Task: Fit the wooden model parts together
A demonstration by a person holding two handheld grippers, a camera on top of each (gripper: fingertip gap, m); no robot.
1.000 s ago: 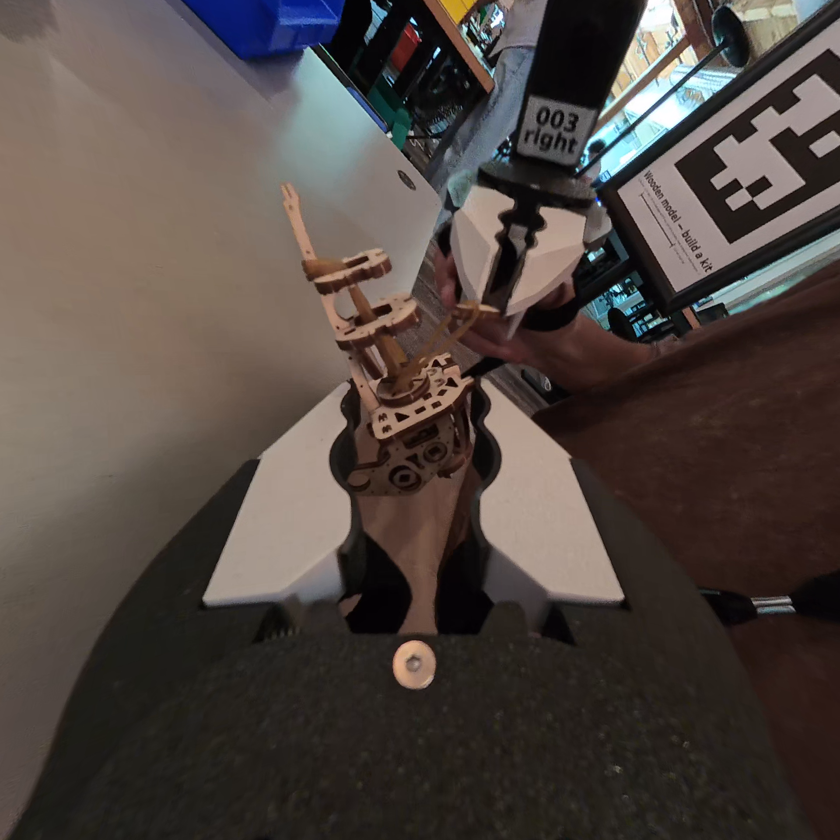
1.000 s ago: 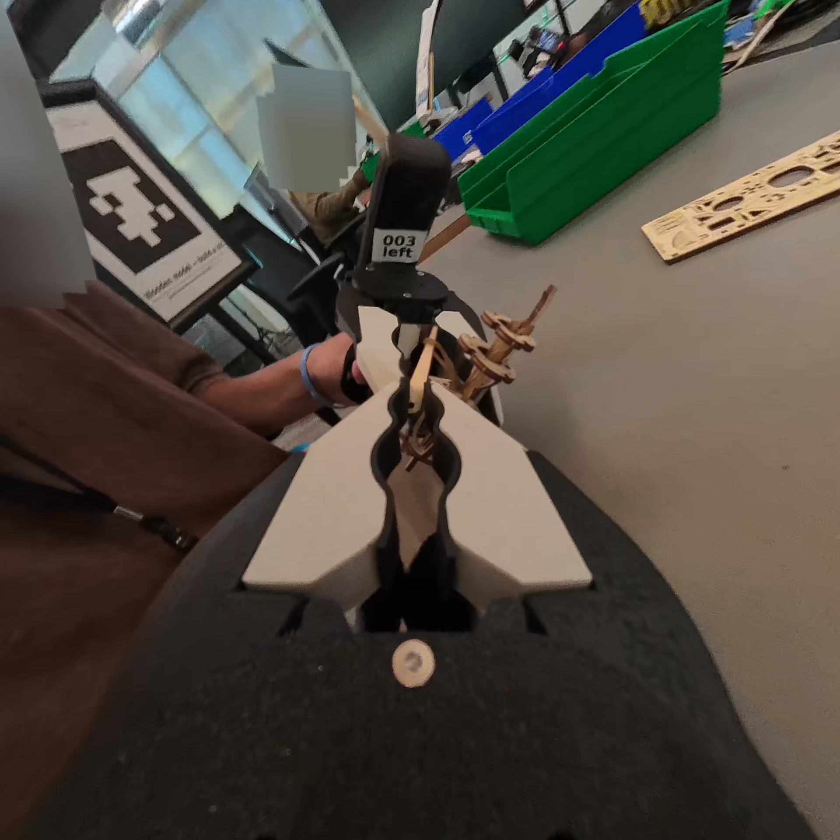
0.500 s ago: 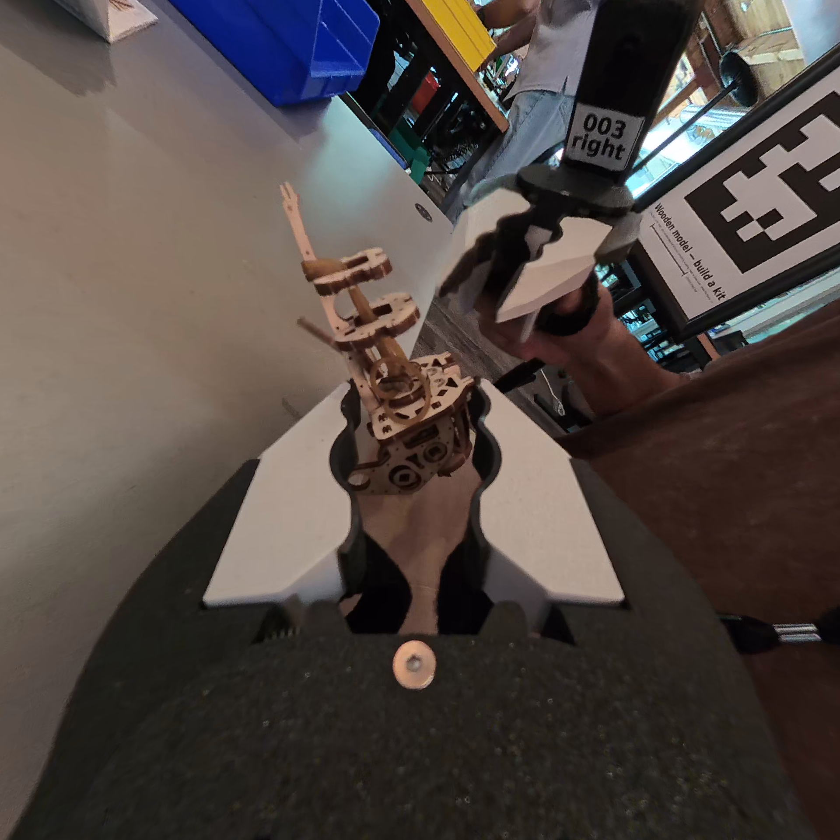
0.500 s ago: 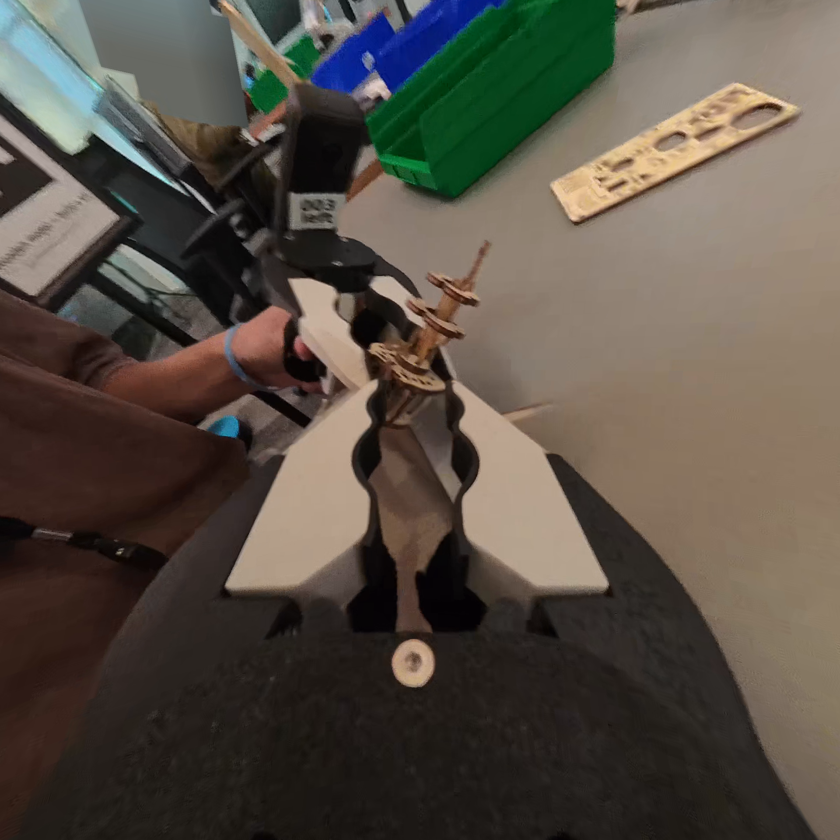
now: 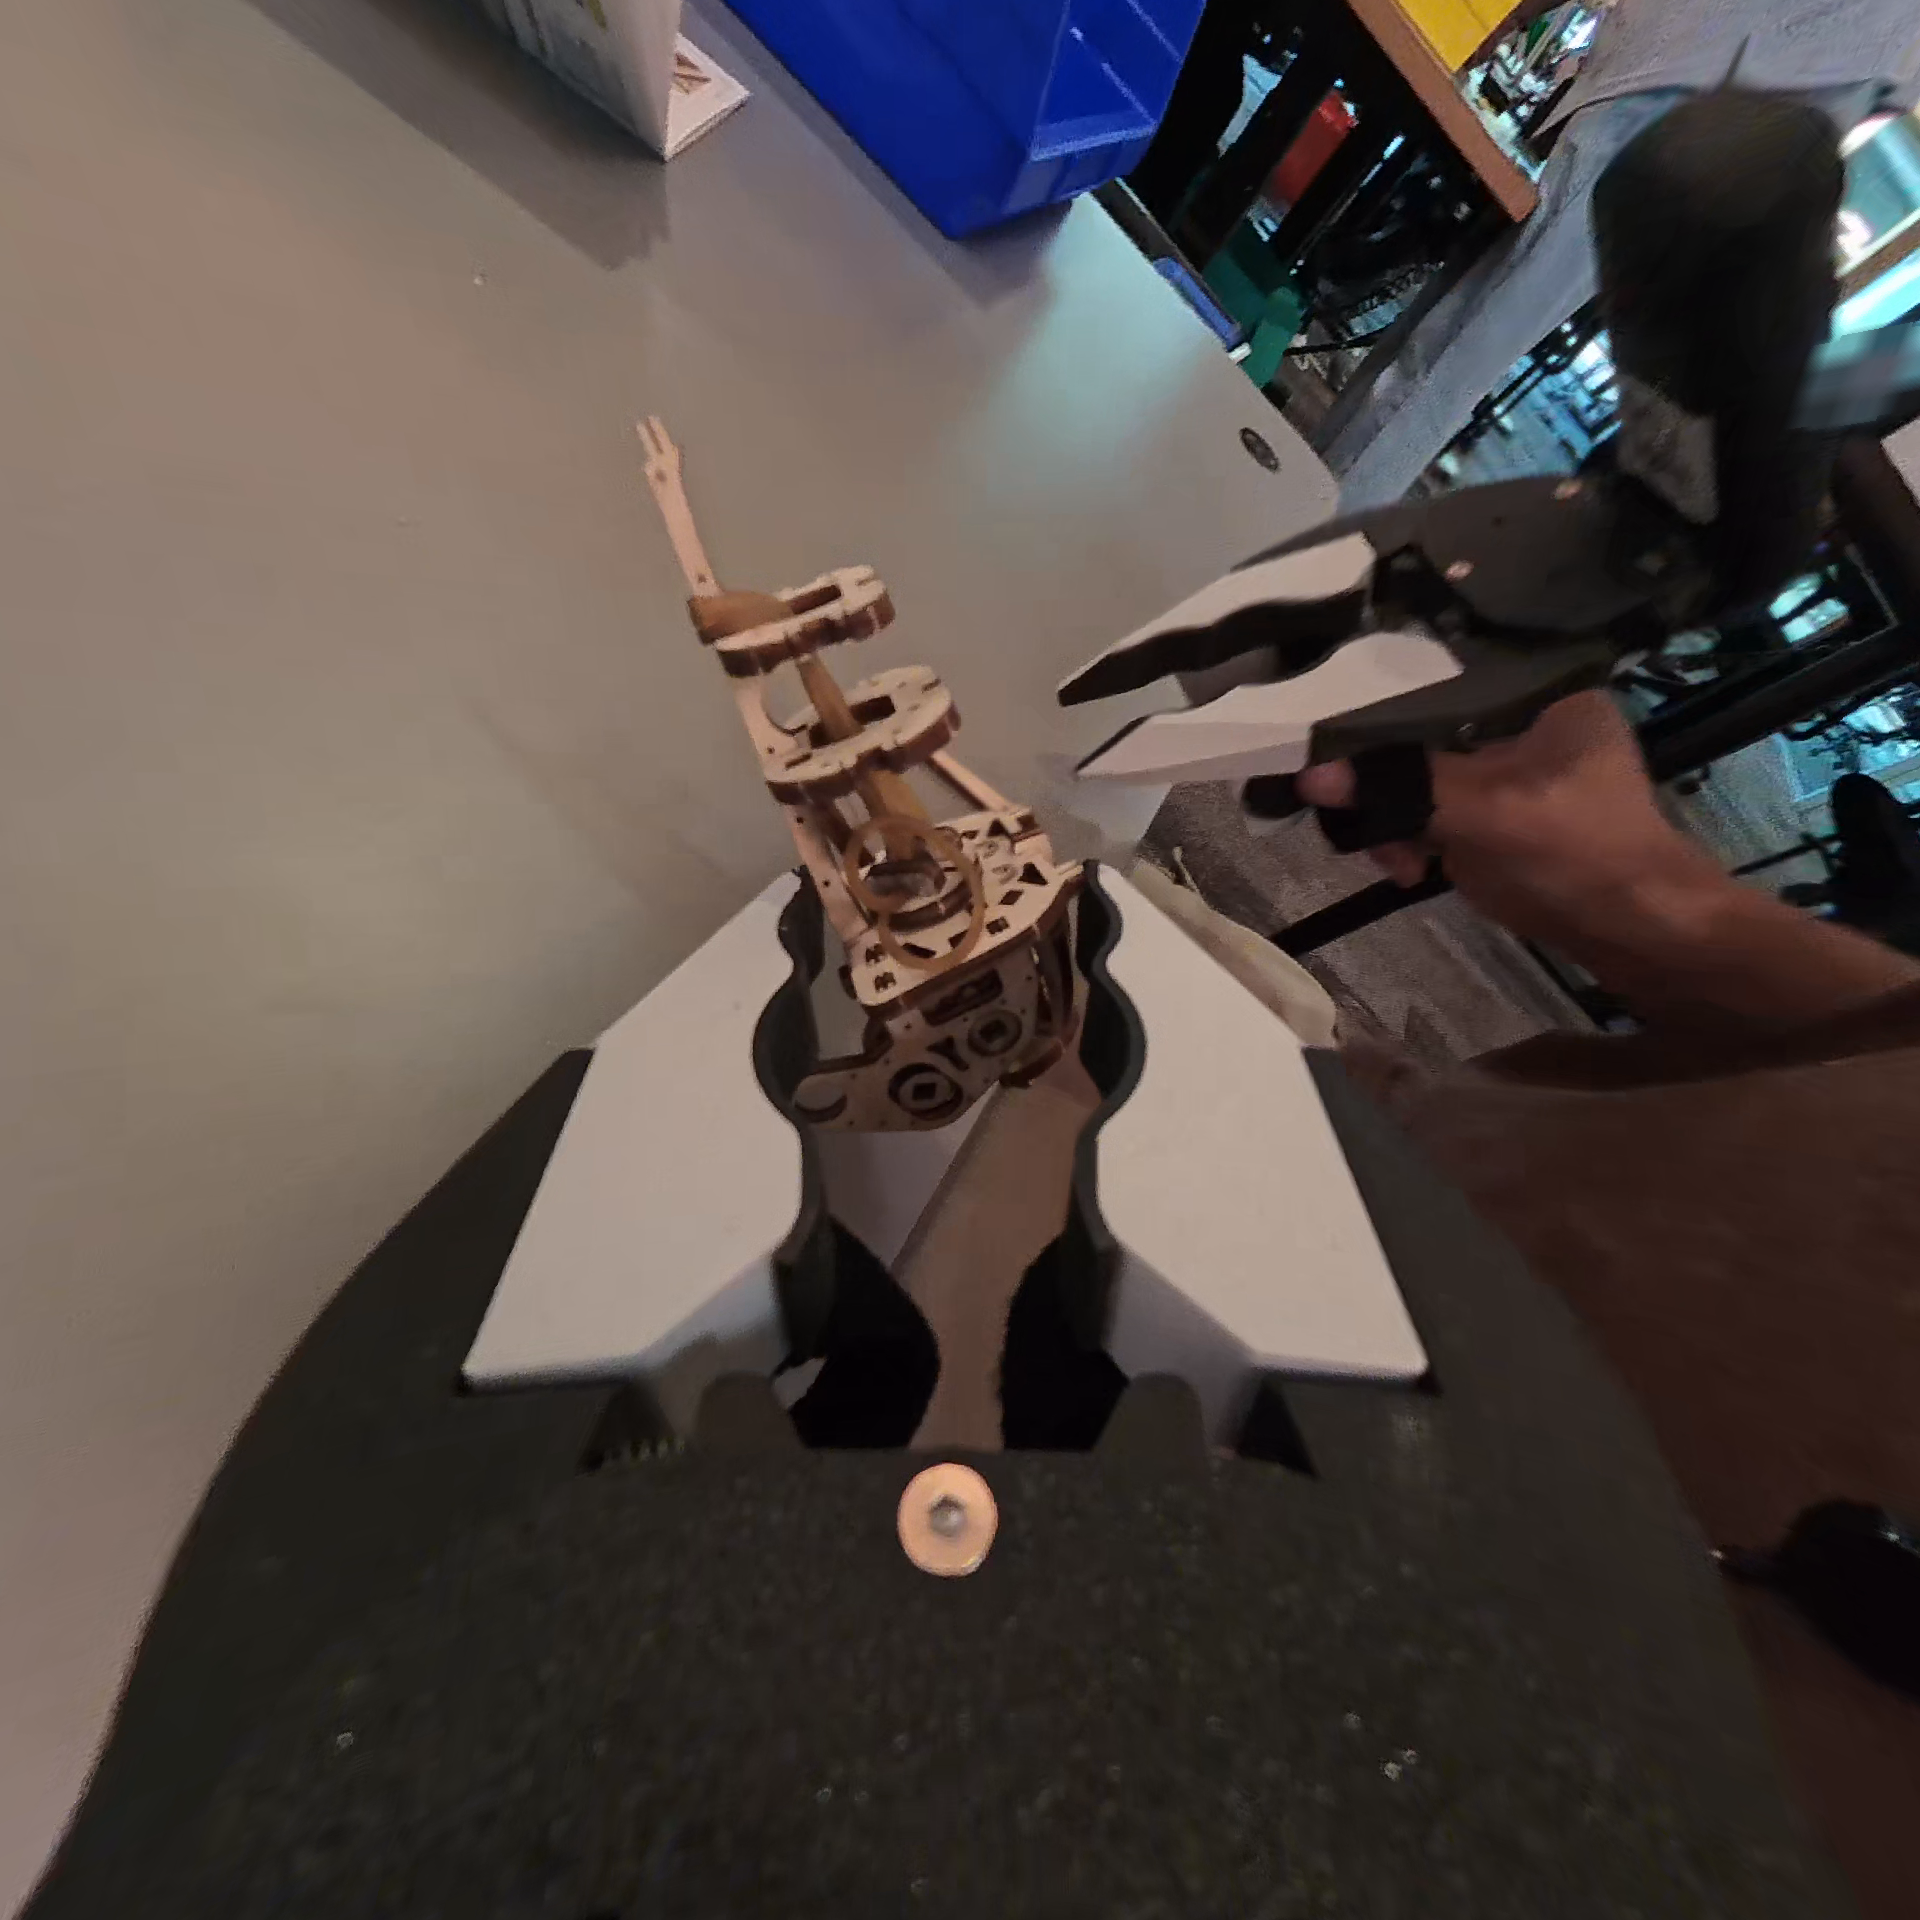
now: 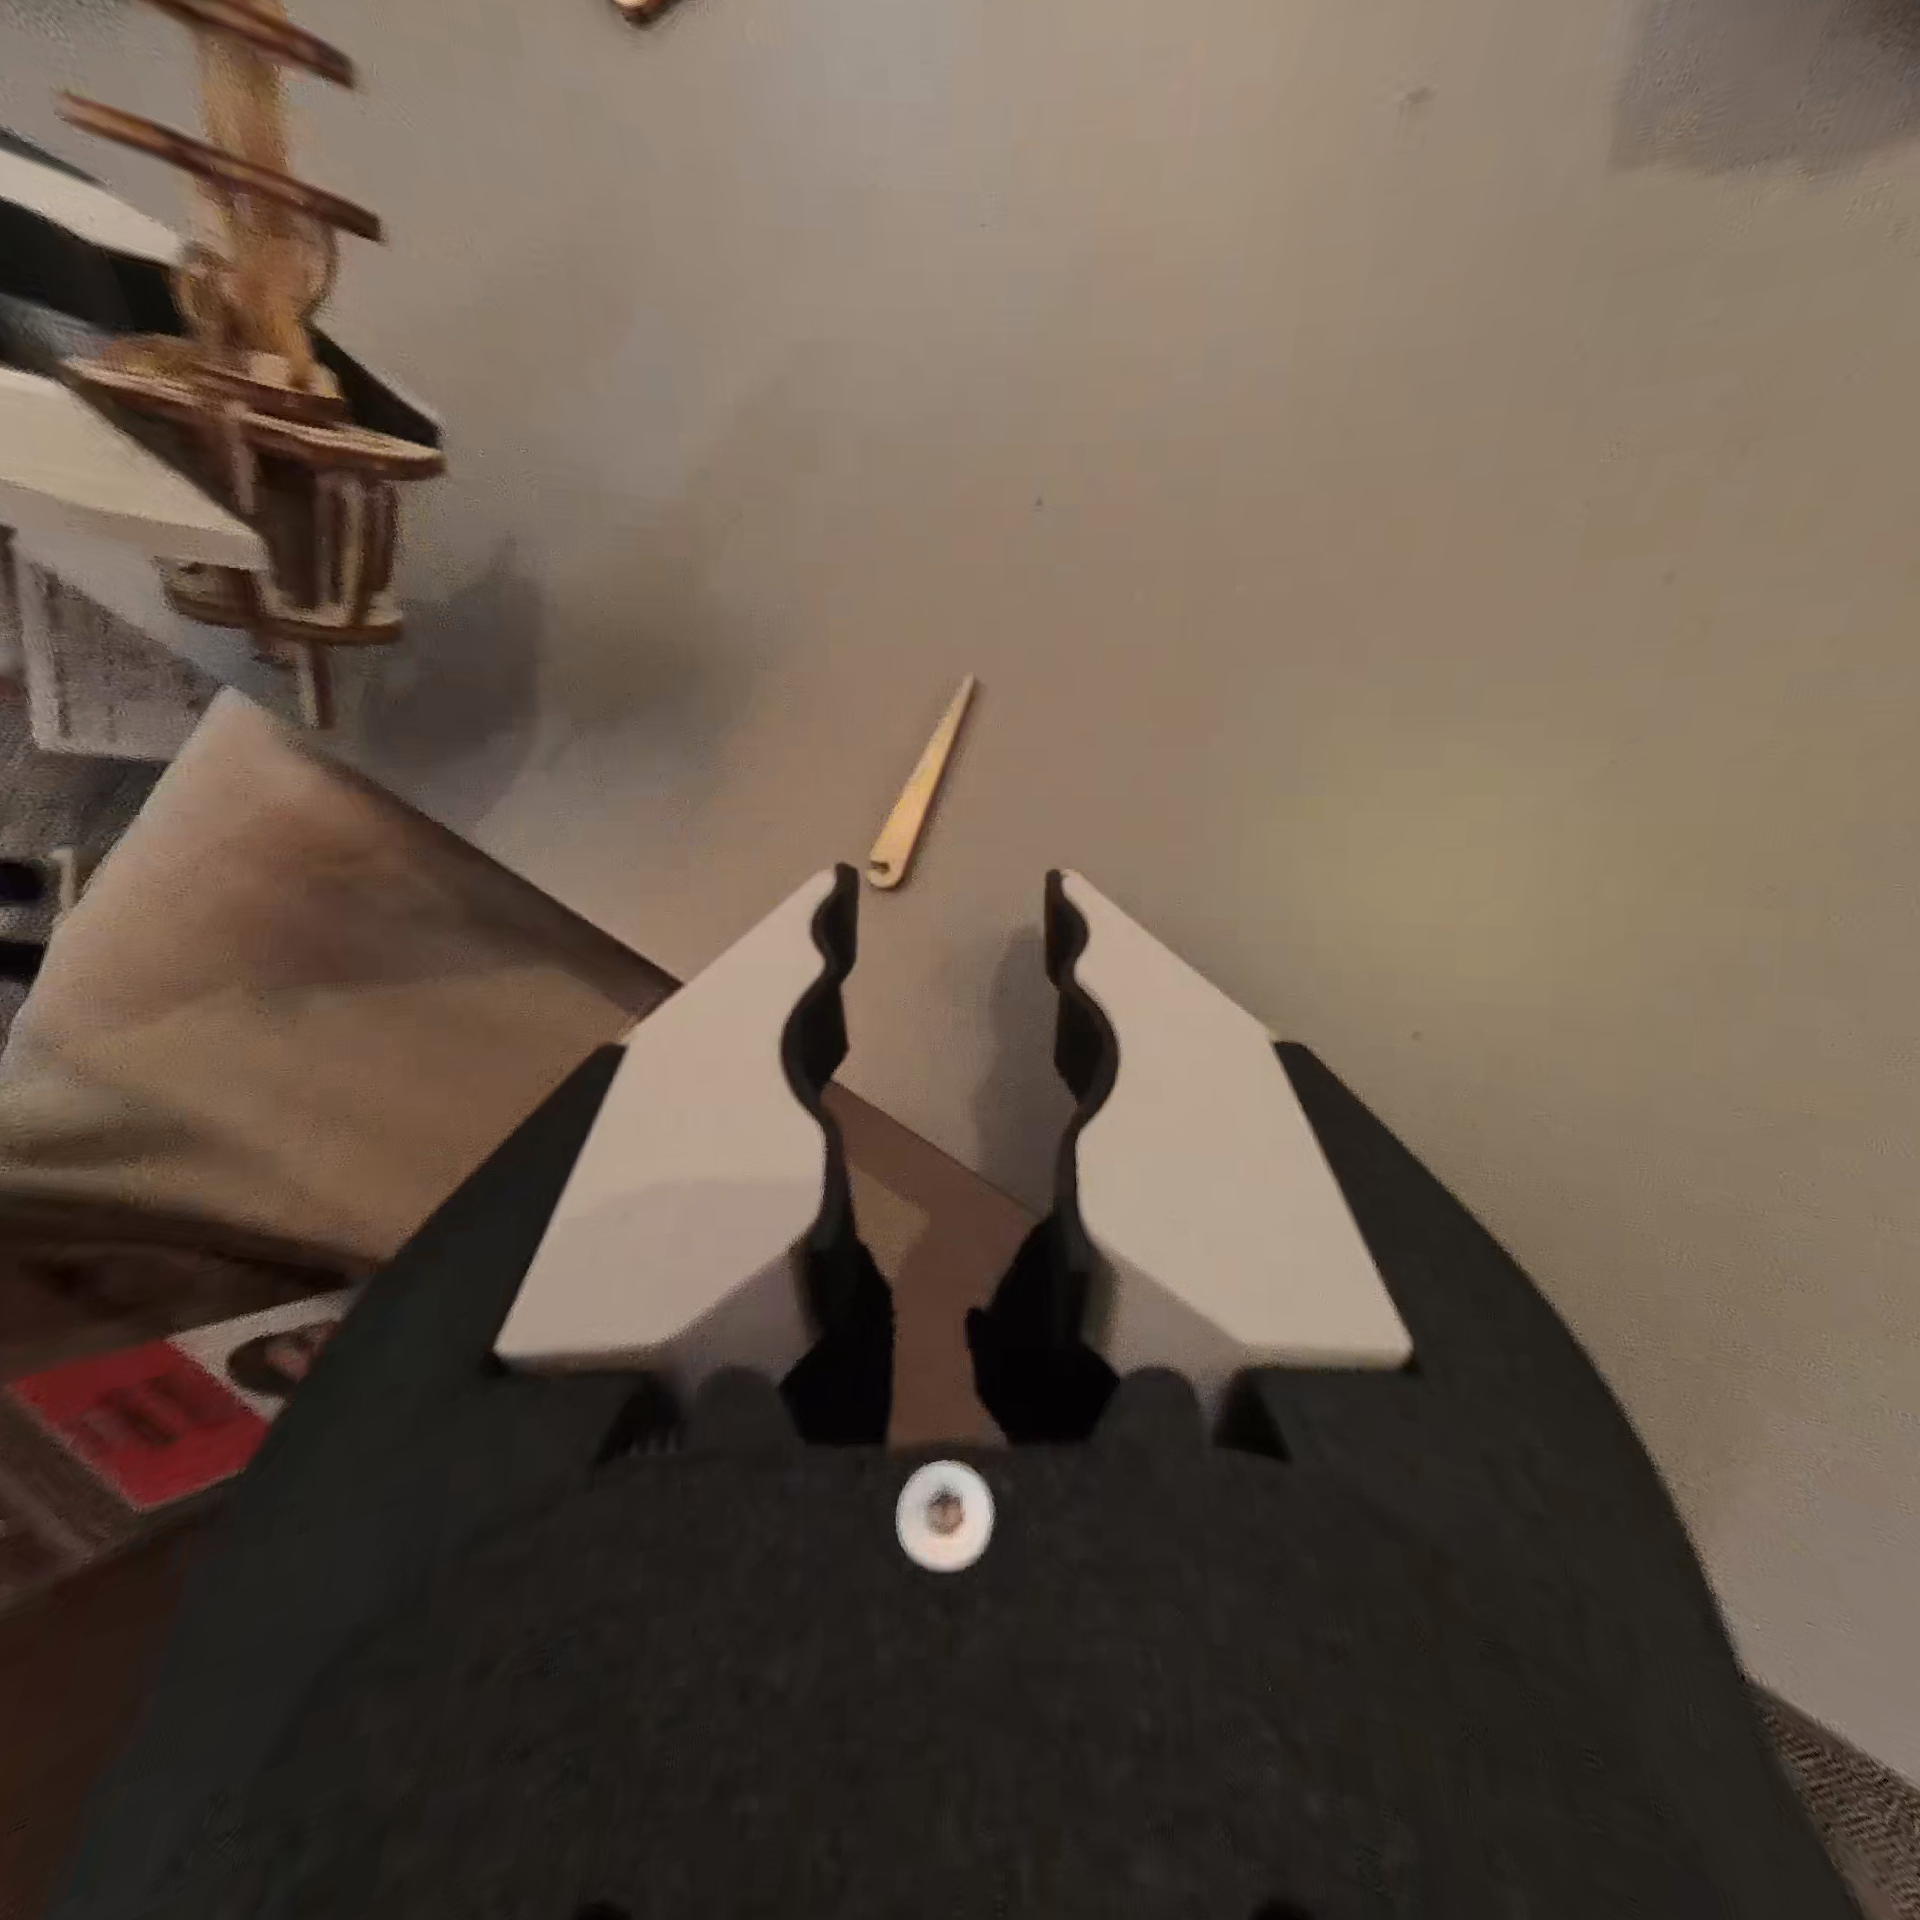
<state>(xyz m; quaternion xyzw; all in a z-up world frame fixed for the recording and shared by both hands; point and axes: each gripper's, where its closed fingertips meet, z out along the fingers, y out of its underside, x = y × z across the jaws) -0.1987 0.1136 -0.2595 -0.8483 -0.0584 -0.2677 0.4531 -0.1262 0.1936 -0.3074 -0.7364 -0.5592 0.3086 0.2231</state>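
The left gripper (image 5: 940,997) is clamping the model (image 5: 883,852) by its base, holding it above the table (image 5: 312,623). The right gripper (image 6: 951,883) is hanging with jaws apart and empty, just short of a tapered sliver (image 6: 923,787) lying flat on the table, right of the model. The sliver is probably light, thin and snappable; pinching its wider eyed end, nearest the gripper, looks safest. The model's spindly mast looks fragile too.
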